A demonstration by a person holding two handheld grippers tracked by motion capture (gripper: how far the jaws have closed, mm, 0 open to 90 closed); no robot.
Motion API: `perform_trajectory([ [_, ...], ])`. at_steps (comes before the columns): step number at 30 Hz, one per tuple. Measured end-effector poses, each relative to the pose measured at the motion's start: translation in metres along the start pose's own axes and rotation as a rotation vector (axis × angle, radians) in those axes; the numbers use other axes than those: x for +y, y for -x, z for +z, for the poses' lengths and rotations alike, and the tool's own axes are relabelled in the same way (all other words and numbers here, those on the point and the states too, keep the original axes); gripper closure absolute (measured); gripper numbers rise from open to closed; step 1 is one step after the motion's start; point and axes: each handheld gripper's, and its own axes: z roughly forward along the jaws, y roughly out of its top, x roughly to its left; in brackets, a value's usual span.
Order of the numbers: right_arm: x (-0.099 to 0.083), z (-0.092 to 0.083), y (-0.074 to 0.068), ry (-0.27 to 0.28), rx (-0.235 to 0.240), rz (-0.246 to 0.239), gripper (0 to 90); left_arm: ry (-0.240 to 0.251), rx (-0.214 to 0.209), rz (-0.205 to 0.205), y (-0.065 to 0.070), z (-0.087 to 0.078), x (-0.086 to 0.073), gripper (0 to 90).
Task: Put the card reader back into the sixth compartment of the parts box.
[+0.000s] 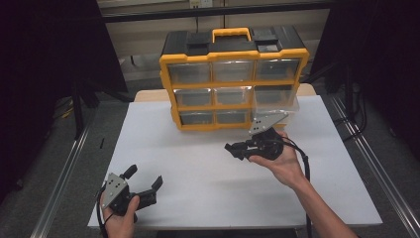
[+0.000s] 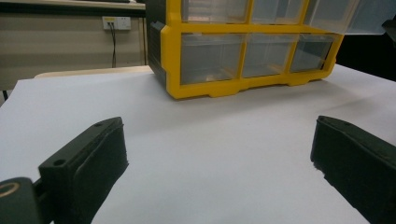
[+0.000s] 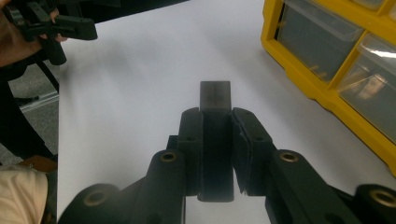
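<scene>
The right gripper had its jaws clamped on a small black block, held above the white table at about 5 o'clock from the yellow drawer organizer. The left gripper, way down at 7 o'clock, had its jaws spread wide, nothing between them.

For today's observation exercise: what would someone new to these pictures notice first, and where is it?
The yellow and black drawer cabinet at the far edge of the white table stands out first, with one clear drawer at its right pulled out. In front of it, the right gripper is shut on a small black block. The left gripper sits open at the near left corner.
</scene>
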Motion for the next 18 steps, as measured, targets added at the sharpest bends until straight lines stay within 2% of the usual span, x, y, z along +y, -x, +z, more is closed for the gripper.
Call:
perform_trajectory([
  [18,0.013,-0.019,0.002,0.054,-0.009,-0.011,73.9,0.004,0.005,0.009,-0.002,-0.001,0.001,3.6],
])
